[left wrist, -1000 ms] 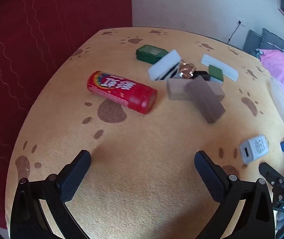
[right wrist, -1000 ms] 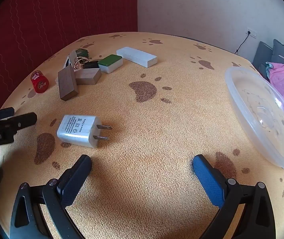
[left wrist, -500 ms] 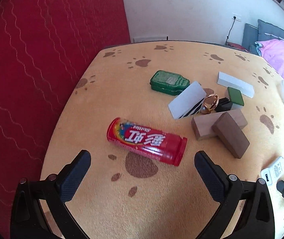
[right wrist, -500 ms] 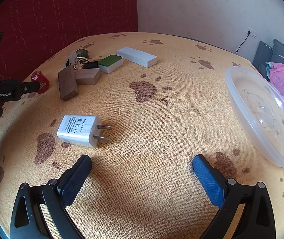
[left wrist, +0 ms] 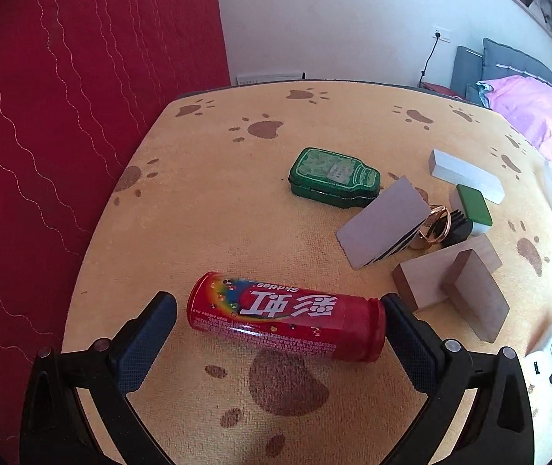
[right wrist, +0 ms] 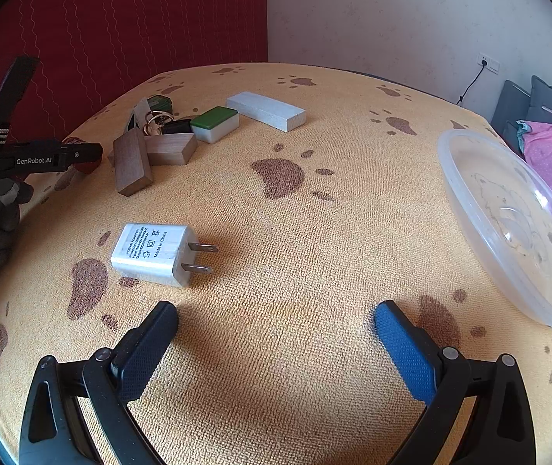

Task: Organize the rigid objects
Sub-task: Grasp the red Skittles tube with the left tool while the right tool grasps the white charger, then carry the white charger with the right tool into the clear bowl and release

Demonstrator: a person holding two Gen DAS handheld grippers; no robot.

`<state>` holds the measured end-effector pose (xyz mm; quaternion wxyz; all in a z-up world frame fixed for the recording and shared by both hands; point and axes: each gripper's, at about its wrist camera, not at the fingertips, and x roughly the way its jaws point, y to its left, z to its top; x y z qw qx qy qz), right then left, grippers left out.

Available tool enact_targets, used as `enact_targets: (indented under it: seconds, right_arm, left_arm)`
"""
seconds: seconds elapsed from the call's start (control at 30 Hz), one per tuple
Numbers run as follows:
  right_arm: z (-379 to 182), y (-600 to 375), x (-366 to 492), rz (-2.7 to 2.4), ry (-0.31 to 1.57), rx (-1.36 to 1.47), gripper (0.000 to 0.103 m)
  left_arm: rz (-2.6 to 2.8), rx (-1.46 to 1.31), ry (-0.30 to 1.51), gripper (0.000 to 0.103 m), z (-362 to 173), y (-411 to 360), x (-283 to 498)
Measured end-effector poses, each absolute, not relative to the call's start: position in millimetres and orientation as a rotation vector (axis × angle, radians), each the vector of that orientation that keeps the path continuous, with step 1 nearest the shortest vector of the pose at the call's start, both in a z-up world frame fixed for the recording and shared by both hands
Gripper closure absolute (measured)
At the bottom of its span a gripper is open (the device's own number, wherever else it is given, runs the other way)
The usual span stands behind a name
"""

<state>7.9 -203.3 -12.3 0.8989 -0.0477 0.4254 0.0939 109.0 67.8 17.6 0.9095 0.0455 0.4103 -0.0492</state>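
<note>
A red Skittles tube lies on its side on the paw-print cloth. My left gripper is open, its fingers either side of the tube's two ends, right pad at the cap. Behind lie a green tin, a grey card, a gold ring, two wooden blocks, a green-topped tile and a white block. My right gripper is open and empty, low over the cloth. A white plug charger lies just ahead of its left finger.
A clear plastic bowl sits at the table's right edge in the right wrist view. The left gripper's body shows at the far left there. A red curtain hangs left; a pink bed lies beyond the right edge.
My left gripper has moved forward and down, so the red tube now lies between its open fingers. The right gripper has not moved.
</note>
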Motion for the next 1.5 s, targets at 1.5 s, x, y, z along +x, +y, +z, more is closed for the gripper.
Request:
enact_targets:
  seconds: [1.5]
  right_arm:
    - [11.0, -156.3, 13.2, 0.316, 0.879, -0.045, 0.039]
  left_arm:
    - [-0.018, -0.019, 0.821, 0.008, 26.3, 47.3, 35.0]
